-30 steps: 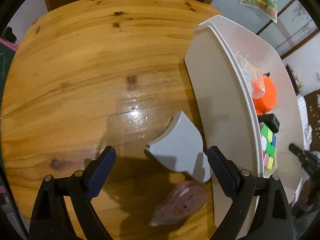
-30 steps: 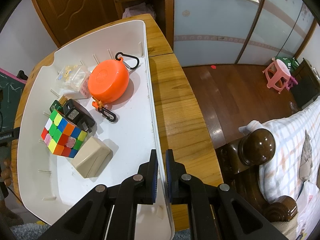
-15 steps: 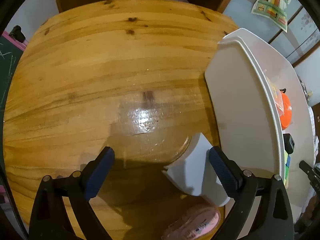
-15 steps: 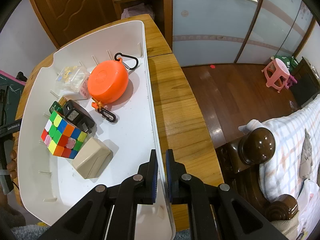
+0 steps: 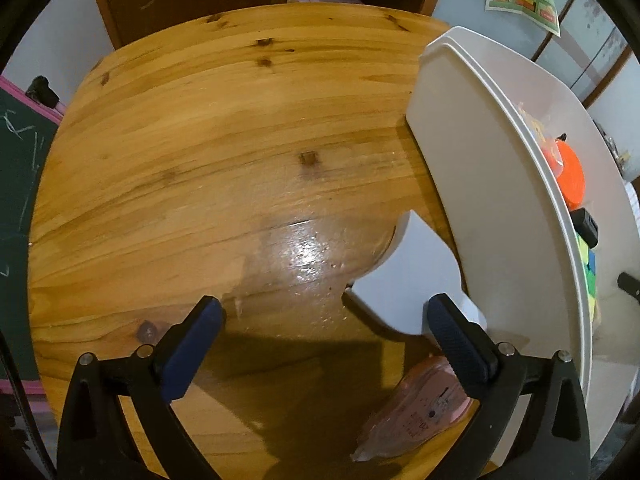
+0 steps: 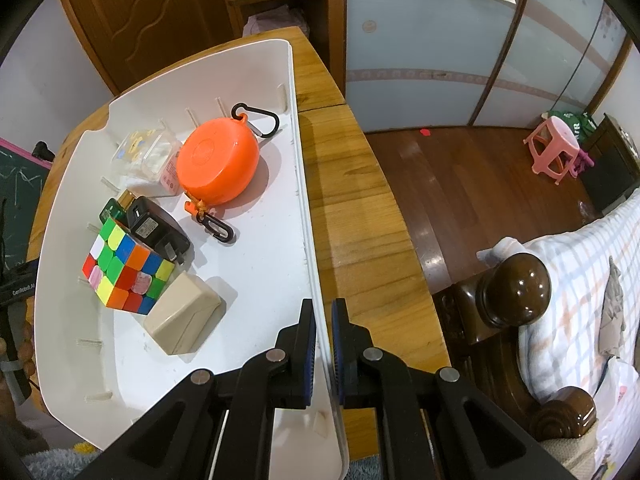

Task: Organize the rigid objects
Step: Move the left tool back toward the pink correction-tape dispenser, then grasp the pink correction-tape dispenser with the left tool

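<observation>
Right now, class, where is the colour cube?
In the right wrist view, the colour cube sits left inside the white bin, between the black charger and beige box.

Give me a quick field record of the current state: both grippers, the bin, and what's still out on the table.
left gripper: open, above the wooden table, holding nothing
right gripper: shut on the white bin wall
in bin: orange round case, Rubik's cube, black charger, beige box, clear packet
on table: pink tape dispenser, white divider piece
</observation>
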A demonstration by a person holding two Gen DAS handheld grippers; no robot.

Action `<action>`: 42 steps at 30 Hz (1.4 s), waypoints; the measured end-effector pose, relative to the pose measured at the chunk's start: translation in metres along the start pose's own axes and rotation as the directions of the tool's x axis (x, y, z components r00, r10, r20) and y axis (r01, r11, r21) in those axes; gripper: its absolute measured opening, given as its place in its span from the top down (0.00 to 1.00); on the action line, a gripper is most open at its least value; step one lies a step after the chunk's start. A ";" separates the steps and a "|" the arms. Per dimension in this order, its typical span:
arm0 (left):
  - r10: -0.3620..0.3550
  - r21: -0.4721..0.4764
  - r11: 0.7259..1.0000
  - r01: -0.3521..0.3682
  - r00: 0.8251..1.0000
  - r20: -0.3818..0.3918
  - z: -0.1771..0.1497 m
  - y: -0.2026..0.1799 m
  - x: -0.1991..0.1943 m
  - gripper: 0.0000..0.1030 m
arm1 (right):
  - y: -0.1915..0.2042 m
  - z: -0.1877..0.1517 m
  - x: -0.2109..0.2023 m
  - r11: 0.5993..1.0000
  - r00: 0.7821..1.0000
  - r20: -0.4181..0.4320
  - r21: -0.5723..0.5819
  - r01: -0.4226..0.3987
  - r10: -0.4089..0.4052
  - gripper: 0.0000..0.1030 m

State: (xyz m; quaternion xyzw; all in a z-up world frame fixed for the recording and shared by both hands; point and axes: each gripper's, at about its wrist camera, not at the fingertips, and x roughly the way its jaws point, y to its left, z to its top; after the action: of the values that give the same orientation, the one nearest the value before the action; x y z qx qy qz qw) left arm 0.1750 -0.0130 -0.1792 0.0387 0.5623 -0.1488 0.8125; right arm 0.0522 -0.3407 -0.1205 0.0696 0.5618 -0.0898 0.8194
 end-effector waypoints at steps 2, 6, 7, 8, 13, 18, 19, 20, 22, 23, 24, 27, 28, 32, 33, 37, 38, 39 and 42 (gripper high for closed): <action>0.017 0.015 1.000 -0.017 1.000 0.004 -0.003 -0.005 -0.003 0.00 | 0.000 0.000 0.000 1.000 1.000 0.000 0.003 -0.003 0.003 0.93; 0.027 0.061 0.998 -0.027 1.000 0.002 -0.004 -0.008 -0.005 0.01 | 0.000 0.000 0.000 1.000 1.000 0.000 0.004 -0.003 0.003 0.93; 0.026 0.075 0.997 -0.026 1.000 0.002 -0.006 -0.009 -0.006 0.01 | 0.000 -0.001 0.000 1.000 1.000 0.000 0.002 -0.003 0.003 0.93; 0.022 0.086 0.996 -0.022 1.000 0.002 -0.008 -0.010 -0.008 0.02 | 0.000 0.000 0.000 1.000 1.000 0.000 0.003 -0.004 0.004 0.93; -0.054 0.162 0.986 0.051 0.998 0.015 -0.022 -0.015 -0.026 0.02 | 0.000 -0.001 0.000 1.000 1.000 0.001 0.002 -0.005 0.005 0.93; -0.105 0.297 0.950 0.101 0.994 -0.003 -0.039 -0.029 -0.041 0.02 | 0.000 -0.001 0.000 1.000 1.000 0.000 0.002 -0.005 0.005 0.93; -0.104 0.326 0.940 0.102 0.995 -0.010 -0.043 -0.032 -0.042 0.02 | 0.000 -0.001 0.000 1.000 1.000 0.000 0.002 -0.005 0.005 0.93; -0.099 0.354 0.930 0.099 0.995 -0.018 -0.045 -0.037 -0.042 0.03 | 0.000 -0.001 0.000 1.000 1.000 0.001 0.002 -0.005 0.005 0.93; -0.082 0.431 0.898 0.090 0.996 -0.035 -0.055 -0.049 -0.042 0.10 | 0.000 -0.001 0.000 1.000 1.000 0.000 0.002 -0.005 0.005 0.93; -0.079 0.457 0.885 0.089 0.996 -0.042 -0.057 -0.052 -0.040 0.15 | 0.000 -0.001 0.000 1.000 1.000 0.000 0.002 -0.005 0.005 0.93; -0.075 0.489 0.868 0.090 0.996 -0.050 -0.062 -0.056 -0.038 0.23 | 0.000 -0.001 0.000 1.000 1.000 0.000 0.002 -0.004 0.004 0.93; -0.038 0.579 0.812 0.068 0.997 -0.063 -0.074 -0.070 -0.033 0.30 | 0.000 -0.002 0.000 1.000 1.000 0.001 0.001 -0.004 0.004 0.93; -0.025 0.599 0.799 0.055 0.998 -0.058 -0.076 -0.073 -0.032 0.30 | 0.000 -0.001 0.000 1.000 1.000 0.001 0.002 -0.004 0.004 0.93; -0.019 0.626 0.778 0.045 0.999 -0.049 -0.076 -0.081 -0.030 0.30 | -0.001 -0.001 0.001 1.000 1.000 0.003 0.016 -0.019 0.019 0.93; -0.019 0.628 0.777 0.045 0.999 -0.048 -0.075 -0.083 -0.030 0.30 | -0.002 -0.001 0.001 0.999 1.000 0.004 0.020 -0.025 0.025 0.94; -0.021 0.620 0.783 0.041 0.999 -0.040 -0.074 -0.087 -0.031 0.30 | -0.005 0.000 0.001 0.998 0.999 0.004 0.037 -0.047 0.047 0.94; -0.022 0.618 0.785 0.040 0.999 -0.037 -0.072 -0.087 -0.030 0.32 | -0.006 0.001 0.001 0.998 0.999 0.004 0.040 -0.050 0.050 0.95; -0.026 0.616 0.787 0.042 0.999 -0.036 -0.072 -0.088 -0.030 0.33 | -0.007 0.001 0.001 0.997 0.998 0.005 0.046 -0.055 0.055 0.95; -0.032 0.616 0.787 0.047 0.999 -0.034 -0.077 -0.088 -0.032 0.36 | -0.011 0.004 0.002 0.996 0.998 0.007 0.061 -0.064 0.063 0.94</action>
State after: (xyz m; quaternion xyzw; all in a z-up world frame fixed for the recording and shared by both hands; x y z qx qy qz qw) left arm 0.0704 -0.0726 -0.1679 0.2913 0.4926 -0.3405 0.7461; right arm 0.0541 -0.3527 -0.1212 0.1123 0.5542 -0.0811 0.8208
